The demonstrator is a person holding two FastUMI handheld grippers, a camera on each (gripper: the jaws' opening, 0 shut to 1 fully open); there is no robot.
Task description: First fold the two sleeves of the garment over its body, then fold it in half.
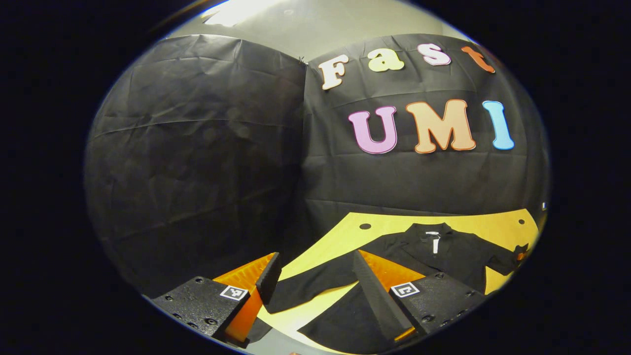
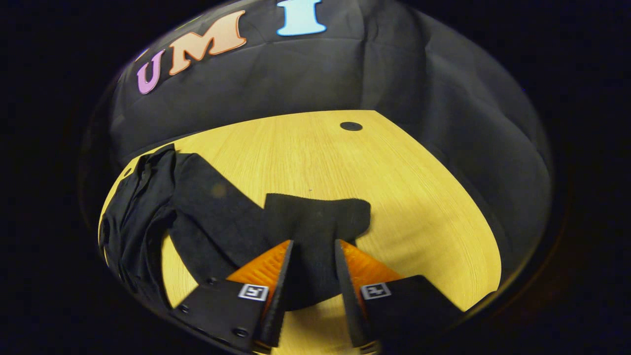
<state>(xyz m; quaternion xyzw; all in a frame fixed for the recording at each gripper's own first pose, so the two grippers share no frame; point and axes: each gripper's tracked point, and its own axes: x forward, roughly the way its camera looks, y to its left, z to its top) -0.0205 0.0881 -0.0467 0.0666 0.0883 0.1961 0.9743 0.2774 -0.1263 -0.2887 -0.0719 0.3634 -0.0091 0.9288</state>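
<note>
Black garment is seen spread on the table beyond the released left gripper, while the sleeve lies between the parted, unclamped right gripper, best clamped near the cuff before folding.

Black cloth walls surround a yellow wooden table; pale ceiling above

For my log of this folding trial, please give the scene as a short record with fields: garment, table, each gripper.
garment: black long-sleeved fabric garment, lying spread on the table, sleeves not yet folded
table: yellow wooden table
left gripper: open, above one sleeve
right gripper: fingers apart, either side of the black sleeve end; contact unclear
</note>
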